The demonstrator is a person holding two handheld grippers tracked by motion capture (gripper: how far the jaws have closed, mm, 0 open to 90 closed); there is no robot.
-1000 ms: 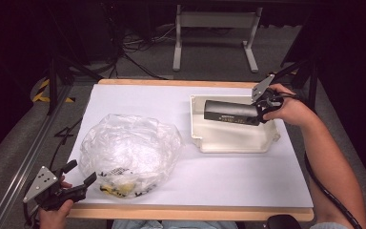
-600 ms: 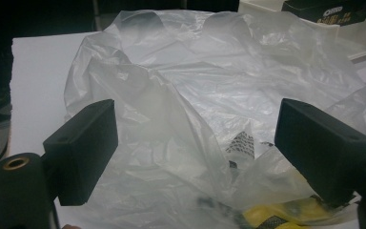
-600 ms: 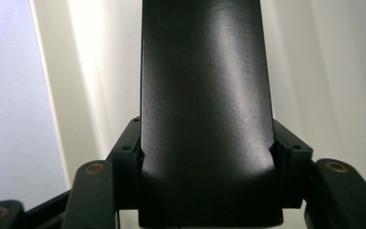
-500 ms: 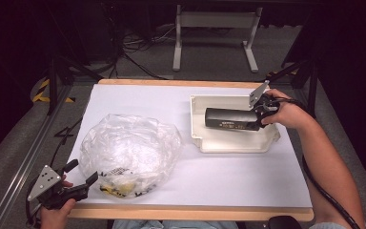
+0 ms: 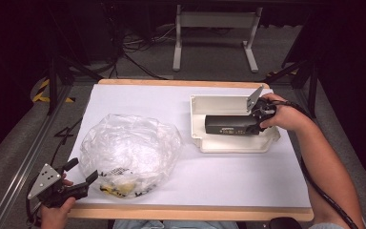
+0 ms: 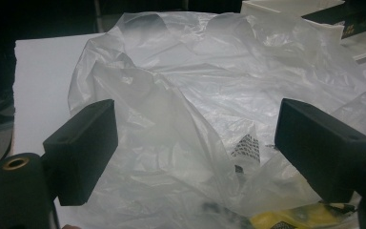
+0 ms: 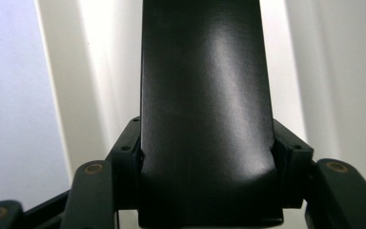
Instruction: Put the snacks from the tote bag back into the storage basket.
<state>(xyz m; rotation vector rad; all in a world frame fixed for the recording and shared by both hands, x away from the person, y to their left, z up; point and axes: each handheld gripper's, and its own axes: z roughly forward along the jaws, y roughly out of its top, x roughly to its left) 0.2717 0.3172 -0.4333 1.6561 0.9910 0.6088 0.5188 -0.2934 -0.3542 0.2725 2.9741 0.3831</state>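
Note:
A long black box (image 5: 231, 125) lies level inside a white tray (image 5: 219, 102) at the right of the table. My right gripper (image 5: 257, 118) is shut on the box's right end; in the right gripper view the black box (image 7: 205, 95) stands between the two jaws, pressed on both sides. A crumpled clear plastic bag (image 5: 128, 150) with a yellow item (image 5: 119, 188) inside lies at the front left. My left gripper (image 5: 83, 174) stands open just short of the bag's near-left edge. The left gripper view has the bag (image 6: 205, 109) beyond the spread jaws, nothing between them.
A white sheet (image 5: 171, 100) covers the table top, with a wooden edge (image 5: 190, 212) along the front. A metal stand (image 5: 214, 28) and cables lie on the floor behind the table. A dark frame rail (image 5: 24, 157) runs along the left side.
My right gripper has sunk a little with the black box, bringing it down into the white tray. The left gripper has stayed put.

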